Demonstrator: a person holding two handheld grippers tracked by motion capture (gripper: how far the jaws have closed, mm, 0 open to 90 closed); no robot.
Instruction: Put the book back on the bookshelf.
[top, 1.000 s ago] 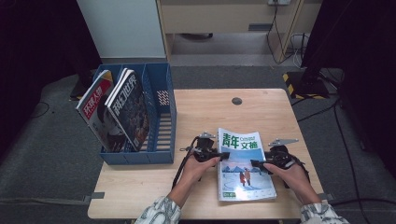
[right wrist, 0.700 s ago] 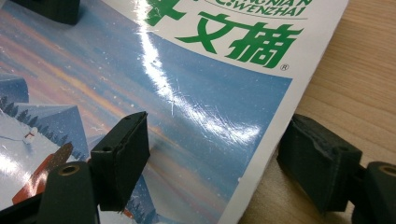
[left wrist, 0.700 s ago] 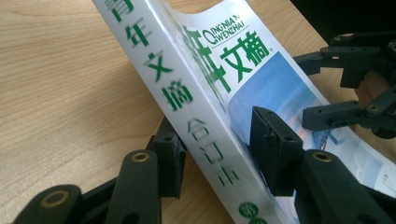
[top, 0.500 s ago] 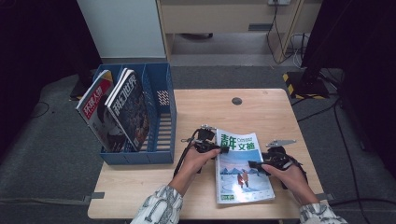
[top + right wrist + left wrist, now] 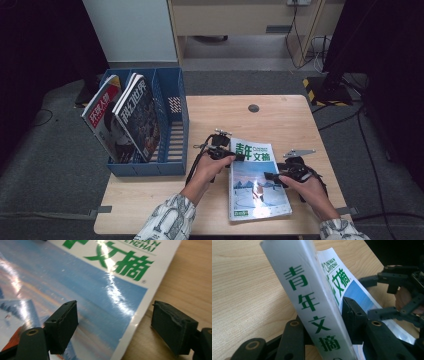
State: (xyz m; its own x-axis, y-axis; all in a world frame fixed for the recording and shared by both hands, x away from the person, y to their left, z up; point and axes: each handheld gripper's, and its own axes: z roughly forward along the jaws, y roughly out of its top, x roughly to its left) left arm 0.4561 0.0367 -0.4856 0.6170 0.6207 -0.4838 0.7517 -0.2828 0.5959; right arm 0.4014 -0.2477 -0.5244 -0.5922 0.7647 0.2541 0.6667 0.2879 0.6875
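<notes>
On the near half of the wooden table [image 5: 280,120] the magazine [image 5: 257,182] lies with its long axis running away from me, its spine side tipped up toward my left gripper [image 5: 227,154], which is nearer and has just been closing; its jaws now clasp the spine. My right gripper [image 5: 272,176] hovers with jaws spread, one over the cover, one past the edge, gripping nothing. The blue file rack [image 5: 170,130] waits to my left. The magazine's underside is hidden from me.
</notes>
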